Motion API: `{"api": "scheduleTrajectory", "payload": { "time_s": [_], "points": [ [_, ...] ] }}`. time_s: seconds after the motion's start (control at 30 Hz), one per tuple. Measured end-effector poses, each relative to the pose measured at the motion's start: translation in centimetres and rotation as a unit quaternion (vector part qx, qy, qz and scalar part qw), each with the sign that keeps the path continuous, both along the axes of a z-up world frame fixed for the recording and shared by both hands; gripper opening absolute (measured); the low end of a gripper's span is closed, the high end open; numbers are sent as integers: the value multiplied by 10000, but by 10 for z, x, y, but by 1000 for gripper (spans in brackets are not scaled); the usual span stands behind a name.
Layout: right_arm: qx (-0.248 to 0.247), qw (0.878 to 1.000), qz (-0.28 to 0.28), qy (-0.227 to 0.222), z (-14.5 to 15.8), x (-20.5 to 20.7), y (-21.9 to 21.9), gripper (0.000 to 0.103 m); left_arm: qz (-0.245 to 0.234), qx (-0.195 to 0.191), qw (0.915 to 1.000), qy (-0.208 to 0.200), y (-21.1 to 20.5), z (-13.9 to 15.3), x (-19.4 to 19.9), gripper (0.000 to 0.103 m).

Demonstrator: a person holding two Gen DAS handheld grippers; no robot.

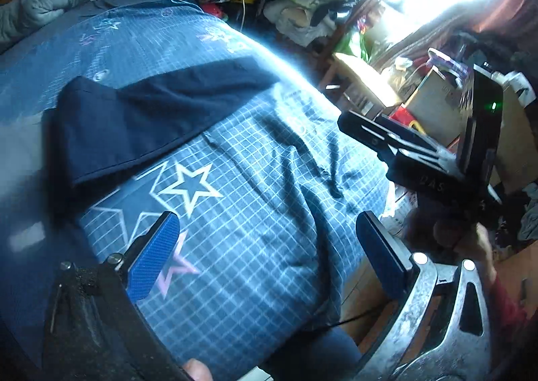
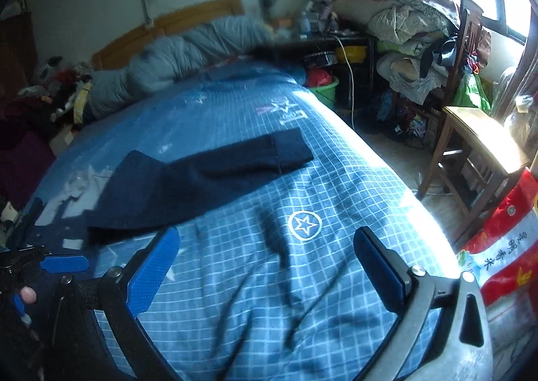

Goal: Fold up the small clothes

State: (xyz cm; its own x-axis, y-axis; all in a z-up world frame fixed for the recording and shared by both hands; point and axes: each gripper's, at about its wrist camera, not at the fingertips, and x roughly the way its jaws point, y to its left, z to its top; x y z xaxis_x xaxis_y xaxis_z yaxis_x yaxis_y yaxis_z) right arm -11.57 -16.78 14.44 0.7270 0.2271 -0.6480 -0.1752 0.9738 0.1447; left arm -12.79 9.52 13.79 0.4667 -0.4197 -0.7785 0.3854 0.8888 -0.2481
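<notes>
Both grippers hang empty above the checked bedsheet (image 2: 269, 280), left gripper (image 1: 265, 246) and right gripper (image 2: 265, 266) with jaws spread wide. The navy garment (image 2: 201, 182) lies flat farther up the bed, seemingly spread ready for folding.

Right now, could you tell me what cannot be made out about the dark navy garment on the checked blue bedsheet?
- Dark navy garment: its type; folded.
- Its near-left end: right wrist view, blurred; left wrist view, in shadow.
- Its underside: hidden against the checked blue bedsheet.
</notes>
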Motion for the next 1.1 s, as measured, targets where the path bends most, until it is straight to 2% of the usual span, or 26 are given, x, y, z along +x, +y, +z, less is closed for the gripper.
{"api": "scheduleTrajectory", "payload": {
  "time_s": [0.1, 0.13, 0.17, 0.2, 0.27, 0.3, 0.4, 0.47, 0.57, 0.6, 0.67, 0.7, 0.77, 0.83, 0.87, 0.9, 0.93, 0.97, 1.03, 1.1],
  "points": [
    [974, 9949, 231, -134, 19, -39, 29, 103, 269, -409, 9986, -214, 31, 34, -37, 103],
    [1286, 9910, 350, -123, 23, -49, 45, 103, 451, -305, 9981, -273, 39, 42, -48, 103],
    [1684, 9852, 256, -171, 25, -60, 59, 103, 517, -366, 9975, -309, 48, 49, -59, 103],
    [2145, 9762, 110, -283, 26, -71, 73, 103, 577, -468, 9968, -306, 56, 56, -68, 103],
    [3135, 9489, 41, -369, 22, -87, 97, 103, 689, -641, 9949, -367, 72, 63, -84, 103],
    [3242, 9454, 52, -323, 22, -90, 110, 103, 733, -783, 9933, -436, 85, 68, -92, 103],
    [2984, 9530, -94, -513, 25, -105, 144, 103, 966, -1022, 9877, -682, 111, 77, -117, 103],
    [2724, 9618, 125, -221, 15, -111, 173, 103, 1001, -1316, 9833, -759, 129, 89, -135, 103],
    [2008, 9741, 1030, 148, -11, -137, 240, 103, 900, -1752, 9777, -733, 150, 102, -153, 103],
    [1724, 9744, 1431, 209, -21, -151, 267, 103, 848, -1919, 9756, -646, 153, 101, -153, 103],
    [1378, 9658, 2163, 378, -42, -177, 313, 103, 914, -2099, 9716, -597, 166, 102, -152, 103],
    [1302, 9577, 2500, 581, -54, -191, 333, 103, 1021, -2066, 9703, -739, 174, 105, -153, 103],
    [1287, 9388, 2990, 1124, -77, -219, 364, 103, 1414, -1840, 9655, -1181, 193, 115, -158, 103],
    [1334, 9184, 3373, 1580, -98, -251, 391, 103, 1809, -1694, 9549, -1633, 213, 123, -159, 103],
    [1296, 9039, 3676, 1759, -105, -264, 405, 103, 2019, -1510, 9496, -1861, 224, 127, -163, 103],
    [1132, 8944, 3951, 1764, -109, -273, 417, 103, 2215, -1254, 9445, -2076, 231, 129, -162, 103],
    [939, 8913, 4111, 1665, -108, -276, 423, 103, 2384, -969, 9388, -2291, 236, 129, -161, 103],
    [847, 8949, 4105, 1533, -104, -274, 423, 103, 2527, -622, 9325, -2505, 242, 127, -158, 103],
    [712, 9137, 3773, 1329, -97, -253, 411, 103, 2704, 103, 9194, -2855, 250, 112, -149, 103],
    [337, 9372, 3317, 1025, -90, -227, 396, 103, 2804, 586, 9175, -2759, 263, 85, -133, 103]
  ]
}}
